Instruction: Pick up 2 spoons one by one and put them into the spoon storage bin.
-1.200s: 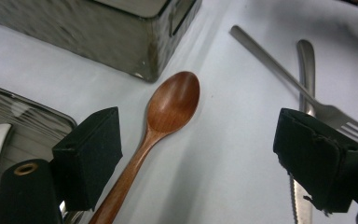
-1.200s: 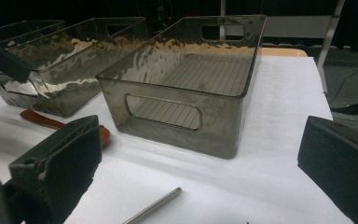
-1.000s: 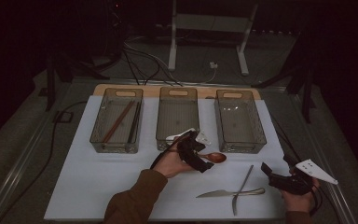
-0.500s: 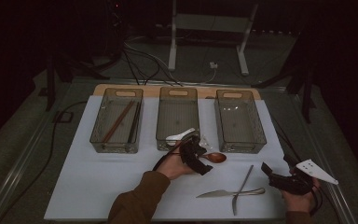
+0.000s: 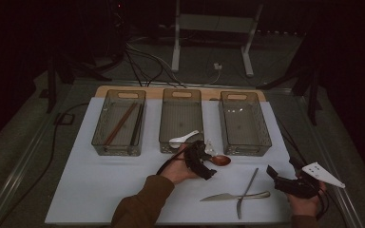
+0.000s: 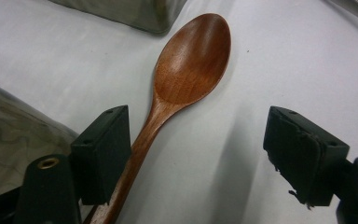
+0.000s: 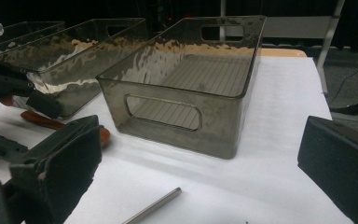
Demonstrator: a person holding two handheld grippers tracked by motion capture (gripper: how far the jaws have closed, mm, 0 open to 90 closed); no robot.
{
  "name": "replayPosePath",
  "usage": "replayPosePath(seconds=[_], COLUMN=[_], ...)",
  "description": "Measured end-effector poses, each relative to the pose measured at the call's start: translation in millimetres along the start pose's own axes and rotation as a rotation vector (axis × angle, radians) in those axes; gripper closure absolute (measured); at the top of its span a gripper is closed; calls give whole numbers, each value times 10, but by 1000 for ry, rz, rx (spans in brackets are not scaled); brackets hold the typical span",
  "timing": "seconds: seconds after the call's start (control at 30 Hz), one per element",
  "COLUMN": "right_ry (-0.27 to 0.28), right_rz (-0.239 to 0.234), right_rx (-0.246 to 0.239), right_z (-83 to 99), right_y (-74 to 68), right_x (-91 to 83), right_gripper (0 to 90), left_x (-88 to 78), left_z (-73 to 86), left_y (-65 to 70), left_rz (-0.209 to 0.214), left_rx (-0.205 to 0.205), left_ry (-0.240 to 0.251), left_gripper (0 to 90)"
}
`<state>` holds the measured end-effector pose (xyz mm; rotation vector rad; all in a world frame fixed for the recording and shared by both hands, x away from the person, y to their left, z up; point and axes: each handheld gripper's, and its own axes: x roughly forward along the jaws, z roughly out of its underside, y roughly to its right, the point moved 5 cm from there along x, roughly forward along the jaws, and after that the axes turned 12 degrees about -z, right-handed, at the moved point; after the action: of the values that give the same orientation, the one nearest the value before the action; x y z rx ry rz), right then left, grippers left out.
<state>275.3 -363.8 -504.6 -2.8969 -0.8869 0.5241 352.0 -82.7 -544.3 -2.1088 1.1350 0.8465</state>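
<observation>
Just below the middle bin's near wall lay the brown, oval-bowled wooden spoon (image 6: 192, 60), flat on the white table cover (image 5: 100, 185), bowl toward 3 o'clock in the high view. Smooth, reddish, grain visible, handle slim and partly under the left gripper (image 6: 205, 154). Jaws apart around the handle, one pad (image 6: 103, 149) touching it, the other well clear. Likely risk: a lopsided close, shoving the handle sideways or pinching off-centre, so a tilt on lifting. At 12 o'clock, the clear grey plastic bin (image 5: 180, 118) with a white ceramic spoon (image 5: 183, 138). At 4 o'clock, the right gripper (image 5: 279, 179), jaws apart, empty, beside a crossed steel knife and fork (image 5: 240, 194).
</observation>
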Motion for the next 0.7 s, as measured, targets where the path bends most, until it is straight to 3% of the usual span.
replayPosePath(seconds=[0.43, 0.5, 0.7], right_ry=[-1, 0, -1], right_rz=[0, -1, 0], right_rx=[0, 0, 1], right_z=[1, 1, 2], right_y=[4, 5, 4], right_x=[-4, -5, -3], right_gripper=[0, 0, 0], left_x=[76, 56, -21], left_z=[36, 37, 63], left_y=[25, 14, -29], left_rz=[-31, -26, 11], left_rx=[10, 13, 3], left_ry=[-20, -22, -28], left_gripper=[243, 285, 537])
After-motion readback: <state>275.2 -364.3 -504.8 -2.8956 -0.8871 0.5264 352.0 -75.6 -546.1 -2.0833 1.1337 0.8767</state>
